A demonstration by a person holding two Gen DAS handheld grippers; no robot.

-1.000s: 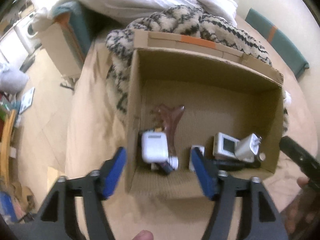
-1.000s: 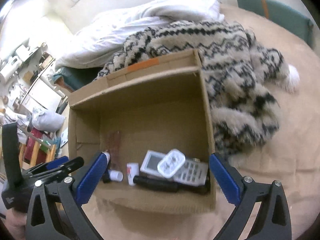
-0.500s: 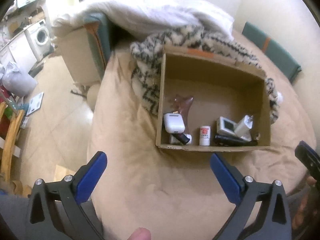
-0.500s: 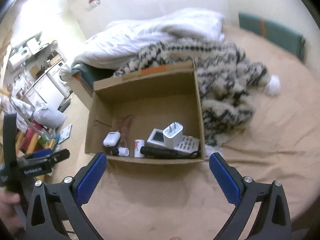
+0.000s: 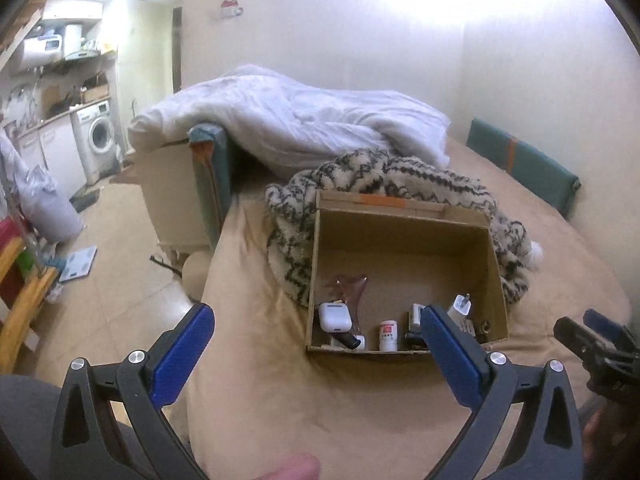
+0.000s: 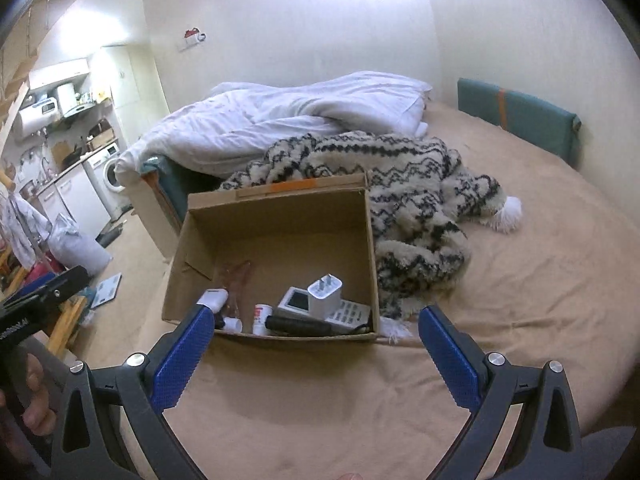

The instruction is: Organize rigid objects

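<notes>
Cardboard box (image 6: pixel 280 216) holds black stick (image 6: pixel 298 324) lying lengthwise along near wall.

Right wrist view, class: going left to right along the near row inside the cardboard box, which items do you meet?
White earbud case → small white bottle with red label → white plug charger → keypad device.

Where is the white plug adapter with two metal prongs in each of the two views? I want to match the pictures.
Left wrist view: the white plug adapter stands in the near right corner of the cardboard box, just above the right blue pad.
Right wrist view: the adapter stands right of centre in the box, on the grey device.
Shared landmark: the orange tape on the far flap.
</notes>
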